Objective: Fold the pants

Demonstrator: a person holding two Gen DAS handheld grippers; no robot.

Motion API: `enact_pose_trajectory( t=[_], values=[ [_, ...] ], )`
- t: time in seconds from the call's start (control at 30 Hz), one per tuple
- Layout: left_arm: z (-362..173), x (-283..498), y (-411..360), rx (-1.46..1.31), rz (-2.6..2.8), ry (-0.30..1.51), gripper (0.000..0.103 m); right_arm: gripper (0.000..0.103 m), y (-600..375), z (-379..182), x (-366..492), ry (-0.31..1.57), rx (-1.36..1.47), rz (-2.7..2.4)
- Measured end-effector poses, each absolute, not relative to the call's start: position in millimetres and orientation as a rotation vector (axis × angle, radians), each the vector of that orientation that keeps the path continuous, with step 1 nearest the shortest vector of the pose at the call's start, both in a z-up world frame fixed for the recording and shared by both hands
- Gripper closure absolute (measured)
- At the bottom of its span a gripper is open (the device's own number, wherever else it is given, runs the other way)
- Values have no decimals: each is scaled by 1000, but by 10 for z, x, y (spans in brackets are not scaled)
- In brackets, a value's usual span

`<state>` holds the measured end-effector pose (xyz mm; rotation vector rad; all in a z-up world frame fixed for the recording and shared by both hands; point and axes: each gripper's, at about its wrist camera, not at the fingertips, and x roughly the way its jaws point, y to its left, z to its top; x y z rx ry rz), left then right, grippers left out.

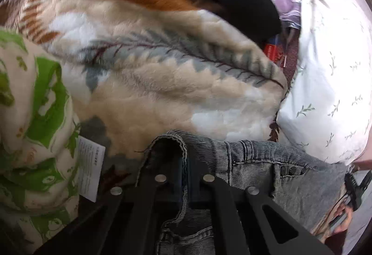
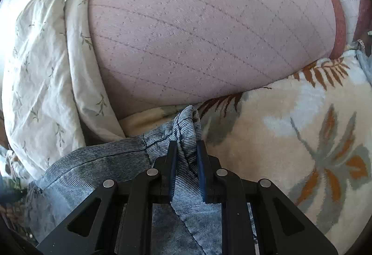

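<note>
Left fingers (image 1: 183, 162) pinching pants (image 1: 251, 157) waistband, right fingers (image 2: 186, 150) clamping hem

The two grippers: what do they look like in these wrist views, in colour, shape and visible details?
Both are matte black. The left gripper and the right gripper each have flat fingers on angular linkage arms with triangular cut-outs, joined by four round silver pins. The right gripper's fingers show dark blue inner faces.

— What colours are around my black fingers (image 2: 173, 157)?
— Washed grey-blue ribbed pants (image 2: 186, 129), on a cream blanket (image 2: 290, 129) with rust and grey-blue fern leaves.
— Beyond?
— A pale pink quilted mattress (image 2: 197, 29), a white pillow (image 1: 325, 83) with small green sprigs, a green-and-white fleece (image 1: 39, 115).
</note>
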<state>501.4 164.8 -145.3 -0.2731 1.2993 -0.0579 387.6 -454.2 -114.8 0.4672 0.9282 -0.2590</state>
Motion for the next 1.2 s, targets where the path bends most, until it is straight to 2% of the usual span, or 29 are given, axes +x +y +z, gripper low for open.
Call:
enact_pose_trajectory(
  t=[0.2, 0.4, 0.57, 0.8, 0.97, 1.2],
  values=[
    [-1139, 4824, 1629, -293, -96, 1213, 99, 88, -4468, -1105, 3799, 906, 454, -258],
    [-550, 4491, 1699, -325, -196, 1111, 99, 89, -4490, -884, 3562, 871, 490, -241],
    [-69, 4233, 1724, -332, -259, 1046, 99, 89, -4621, -623, 3198, 822, 527, -228],
    [167, 3568, 1694, -334, -335, 974, 99, 89, -4576, -271, 2417, 768, 526, -201],
    [7, 2783, 1879, -328, -356, 995, 99, 89, -4469, -247, 1506, 755, 566, -182],
    [-633, 1879, 2150, -338, -309, 1123, 99, 89, -4319, -740, 395, 864, 650, -194]
  ],
)
